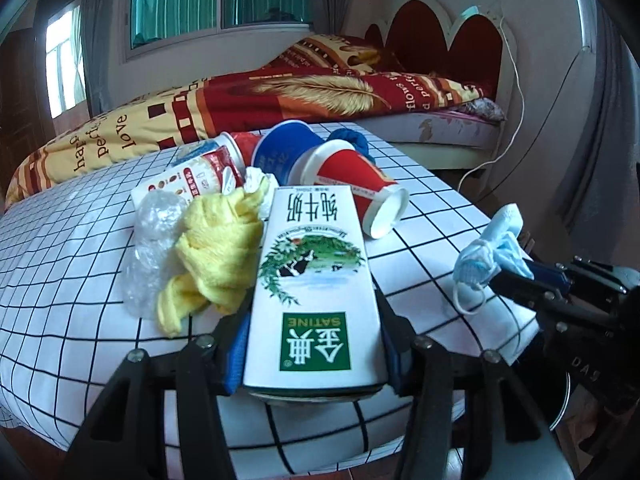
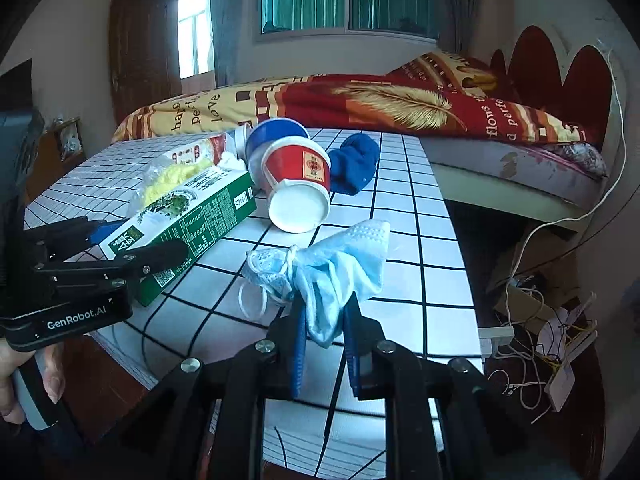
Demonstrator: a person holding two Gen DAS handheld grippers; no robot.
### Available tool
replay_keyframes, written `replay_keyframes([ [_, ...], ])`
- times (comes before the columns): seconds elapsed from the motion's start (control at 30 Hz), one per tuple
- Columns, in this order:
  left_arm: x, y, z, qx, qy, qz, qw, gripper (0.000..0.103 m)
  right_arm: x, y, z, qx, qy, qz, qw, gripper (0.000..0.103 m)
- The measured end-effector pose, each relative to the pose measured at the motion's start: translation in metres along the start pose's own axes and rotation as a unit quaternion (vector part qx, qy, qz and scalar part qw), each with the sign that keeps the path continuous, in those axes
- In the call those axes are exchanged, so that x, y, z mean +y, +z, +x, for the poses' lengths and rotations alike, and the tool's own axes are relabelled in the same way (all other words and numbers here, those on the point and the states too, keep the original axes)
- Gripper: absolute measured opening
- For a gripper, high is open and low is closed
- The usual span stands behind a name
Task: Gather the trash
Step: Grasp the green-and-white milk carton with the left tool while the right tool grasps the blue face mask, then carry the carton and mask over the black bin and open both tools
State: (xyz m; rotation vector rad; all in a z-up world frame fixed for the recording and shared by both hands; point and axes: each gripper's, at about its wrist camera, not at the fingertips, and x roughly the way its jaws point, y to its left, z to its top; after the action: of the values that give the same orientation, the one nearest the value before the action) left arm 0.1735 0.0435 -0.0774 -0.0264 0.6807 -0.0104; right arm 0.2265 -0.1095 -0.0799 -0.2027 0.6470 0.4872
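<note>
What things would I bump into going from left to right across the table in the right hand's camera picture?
Green-and-white milk carton held in the left gripper → red paper cup lying on its side → crumpled light-blue face mask pinched in the right gripper → dark blue cloth.

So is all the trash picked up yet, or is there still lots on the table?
Nothing looks cleared away yet. In hand: the left gripper is closed on the milk carton, and the right gripper pinches the blue face mask. Left on the table: the red paper cup, blue cup, yellow cloth, crumpled plastic and blue cloth.
</note>
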Motion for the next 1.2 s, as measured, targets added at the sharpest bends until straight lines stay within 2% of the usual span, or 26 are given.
replay_keyframes([
  [0.33,-0.008,-0.006,-0.022,-0.008,-0.015,0.014,0.9998,0.054,-0.024,-0.018,-0.054,-0.013,-0.039,0.028,0.999,0.018],
  [0.63,-0.057,-0.016,-0.045,-0.024,-0.082,0.060,0.9946,0.054,-0.079,-0.060,-0.123,-0.018,-0.104,0.092,0.990,0.018],
  [0.77,-0.094,-0.026,-0.048,-0.021,-0.129,0.093,0.9871,0.054,-0.102,-0.087,-0.141,0.002,-0.130,0.115,0.985,0.018],
  [0.97,-0.152,-0.048,-0.044,0.004,-0.196,0.146,0.9696,0.054,-0.128,-0.132,-0.155,0.038,-0.148,0.141,0.978,0.018],
  [1.2,-0.208,-0.078,-0.012,0.073,-0.239,0.186,0.9503,0.054,-0.148,-0.180,-0.137,0.099,-0.135,0.158,0.973,0.018],
])
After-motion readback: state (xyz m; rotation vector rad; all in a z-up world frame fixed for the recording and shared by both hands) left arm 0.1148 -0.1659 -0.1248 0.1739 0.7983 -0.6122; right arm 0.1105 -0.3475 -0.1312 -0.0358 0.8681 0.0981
